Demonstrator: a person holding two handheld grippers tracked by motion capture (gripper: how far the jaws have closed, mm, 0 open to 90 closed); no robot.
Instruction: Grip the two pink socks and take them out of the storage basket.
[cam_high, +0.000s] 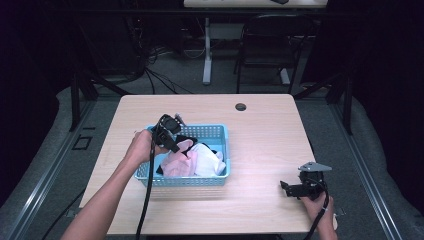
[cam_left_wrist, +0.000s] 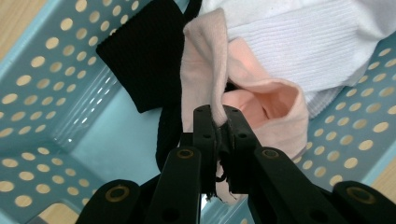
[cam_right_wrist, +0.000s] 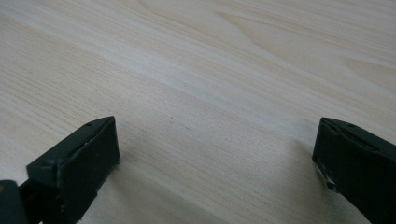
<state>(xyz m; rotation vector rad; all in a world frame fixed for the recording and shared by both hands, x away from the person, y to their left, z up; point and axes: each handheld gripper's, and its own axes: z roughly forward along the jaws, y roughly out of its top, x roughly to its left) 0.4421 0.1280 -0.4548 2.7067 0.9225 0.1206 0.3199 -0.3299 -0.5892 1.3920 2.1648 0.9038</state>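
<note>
A person is sitting at a light wooden table, holding a gripper in each hand. A light blue plastic basket with round holes in its walls is sitting a little left of the table's middle, holding a small pile of soft cloth pieces. The left gripper is reaching down into the basket, and its jaws are pinched together on the edge of a pale pink cloth. In the left gripper view, the pink cloth is looking soft and folded, with an opening like a cuff or pocket gaping just beyond the jaws. A white ribbed cloth is lying against it on the far side, and a black knitted cloth is lying beside it, over the basket floor. The right gripper is resting low near the table's front right corner, well apart from the basket, with its jaws spread wide over bare wood.
</note>
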